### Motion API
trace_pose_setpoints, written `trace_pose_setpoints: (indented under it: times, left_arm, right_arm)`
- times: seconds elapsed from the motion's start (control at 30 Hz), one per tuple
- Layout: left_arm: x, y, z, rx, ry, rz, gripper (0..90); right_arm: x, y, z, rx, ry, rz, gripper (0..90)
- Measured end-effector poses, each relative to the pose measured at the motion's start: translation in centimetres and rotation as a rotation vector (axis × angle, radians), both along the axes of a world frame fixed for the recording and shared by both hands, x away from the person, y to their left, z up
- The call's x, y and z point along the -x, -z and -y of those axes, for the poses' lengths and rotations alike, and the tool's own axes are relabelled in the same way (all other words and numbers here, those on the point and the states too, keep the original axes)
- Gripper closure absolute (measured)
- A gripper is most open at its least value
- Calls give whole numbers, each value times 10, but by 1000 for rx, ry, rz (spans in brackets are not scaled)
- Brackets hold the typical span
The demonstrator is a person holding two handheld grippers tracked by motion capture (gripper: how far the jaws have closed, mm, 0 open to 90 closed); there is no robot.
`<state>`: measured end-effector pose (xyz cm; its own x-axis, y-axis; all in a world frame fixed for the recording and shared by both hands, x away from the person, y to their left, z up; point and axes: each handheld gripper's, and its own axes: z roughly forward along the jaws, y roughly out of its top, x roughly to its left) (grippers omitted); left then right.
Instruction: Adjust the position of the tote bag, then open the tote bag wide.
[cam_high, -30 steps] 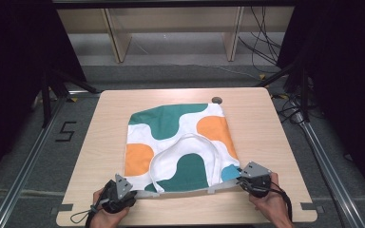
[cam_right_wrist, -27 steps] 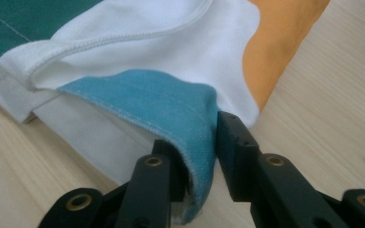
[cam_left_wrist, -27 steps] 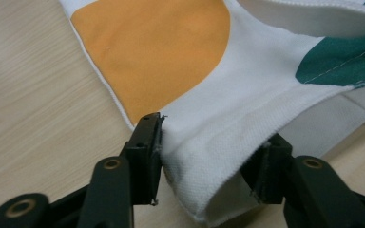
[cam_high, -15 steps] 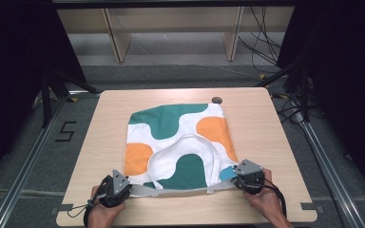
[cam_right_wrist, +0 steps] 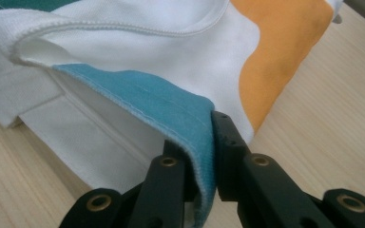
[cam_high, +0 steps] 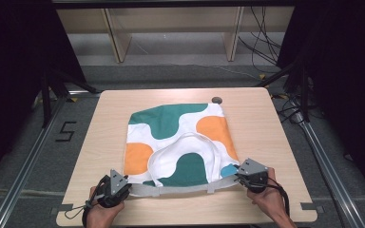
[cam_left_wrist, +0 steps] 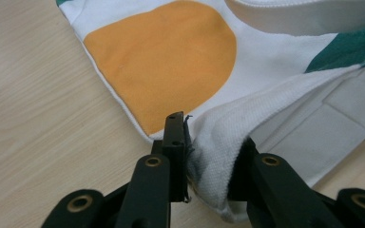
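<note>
A cloth tote bag [cam_high: 171,123] with green, orange and white patches lies flat on the wooden table [cam_high: 275,123], its white handle looped over it. My left gripper [cam_high: 129,186] is shut on the bag's near left corner; in the left gripper view [cam_left_wrist: 211,142] bunched white fabric [cam_left_wrist: 214,137] sits between the jaws. My right gripper [cam_high: 237,176] is shut on the near right corner, and in the right gripper view [cam_right_wrist: 197,137] the blue hem [cam_right_wrist: 171,109] is pinched between the jaws. Both pairs of jaws have just been closing on the cloth. The mouth edge runs straight between them.
A small dark round spot [cam_high: 216,99] marks the table's far edge just past the bag. Wooden shelving [cam_high: 171,28] stands beyond the table. Metal rails [cam_high: 323,156] run along the floor on both sides, and a "5" mark [cam_high: 65,131] is on the left.
Both grippers have closed on the bag's near corners while staying in place. The near edge of the bag now lies as a straighter band between them.
</note>
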<state>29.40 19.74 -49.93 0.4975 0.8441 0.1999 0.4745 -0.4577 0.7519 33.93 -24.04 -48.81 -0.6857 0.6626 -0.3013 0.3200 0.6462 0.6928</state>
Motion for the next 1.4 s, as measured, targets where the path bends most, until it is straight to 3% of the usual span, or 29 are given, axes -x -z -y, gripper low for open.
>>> trace_pose_setpoints:
  times: [0.17,0.2,0.3,0.33,0.37,0.43,0.5,0.6,0.77,0.8,0.9,0.97,1.13,1.23,1.4]
  left_arm:
    - [2,-7,-2,8,17,1,753]
    - [2,-6,-1,48,11,8,753]
    - [1,-8,-4,19,19,-4,754]
    - [2,-8,-2,55,15,9,754]
    - [2,-10,-3,31,29,19,754]
    - [5,-11,-2,57,14,18,754]
    - [6,-12,-1,82,15,42,754]
    - [6,-16,-3,66,30,74,754]
    - [7,-26,-7,126,32,78,761]
    - [7,-29,-8,138,35,79,762]
    - [4,-37,-9,184,58,93,770]
    - [3,-43,-11,262,74,87,770]
    - [1,-65,-8,262,88,130,784]
    - [-3,-86,-9,273,102,184,790]
    - [-12,-119,-11,270,118,240,797]
  right_arm:
    - [1,-5,4,-35,7,23,838]
    - [1,-5,4,-47,20,17,838]
    - [2,-7,6,-70,8,15,837]
    - [3,-8,6,-79,15,16,838]
    - [3,-9,7,-78,10,22,838]
    - [6,-11,7,-90,24,19,839]
    - [5,-13,8,-91,16,34,841]
    - [8,-18,8,-113,23,51,841]
    - [9,-28,10,-137,9,90,842]
    - [8,-32,12,-130,0,121,842]
    - [8,-41,15,-157,6,126,843]
    - [6,-52,18,-173,17,145,846]
    - [2,-78,22,-182,10,196,857]
    - [-4,-94,25,-195,2,206,859]
    - [-11,-130,28,-206,-15,234,861]
